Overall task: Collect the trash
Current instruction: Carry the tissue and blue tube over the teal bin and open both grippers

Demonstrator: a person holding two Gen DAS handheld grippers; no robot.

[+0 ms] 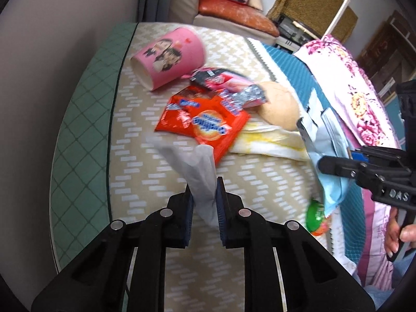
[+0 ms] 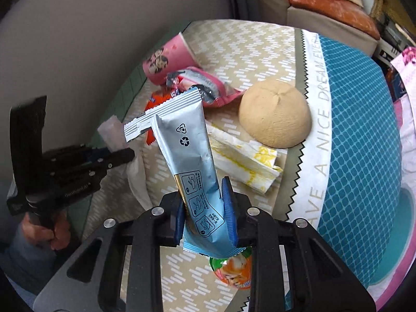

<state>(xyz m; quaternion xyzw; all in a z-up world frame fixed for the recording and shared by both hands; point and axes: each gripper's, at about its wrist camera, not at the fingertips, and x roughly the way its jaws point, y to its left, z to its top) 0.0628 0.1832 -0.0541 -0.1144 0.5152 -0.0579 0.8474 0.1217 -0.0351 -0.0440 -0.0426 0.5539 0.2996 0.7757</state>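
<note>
My left gripper (image 1: 204, 195) is shut on a crumpled white tissue (image 1: 197, 166) and holds it above the bed. My right gripper (image 2: 205, 202) is shut on a silver and light blue snack wrapper (image 2: 192, 150), which also shows in the left wrist view (image 1: 325, 156). On the beige patterned bedspread (image 1: 145, 171) lie a red snack packet (image 1: 205, 122), a pink wrapper (image 1: 221, 78), a white and yellow paper wrapper (image 1: 270, 143) and a tipped pink paper cup (image 1: 169, 57). A small green and orange lid (image 2: 234, 270) lies below the right gripper.
A tan round ball-like object (image 2: 275, 114) sits mid-bed beside the paper wrapper. A teal patterned cushion (image 2: 358, 156) fills the right side. A floral pink blanket (image 1: 358, 98) lies at right. A grey wall (image 1: 39, 78) runs along the left.
</note>
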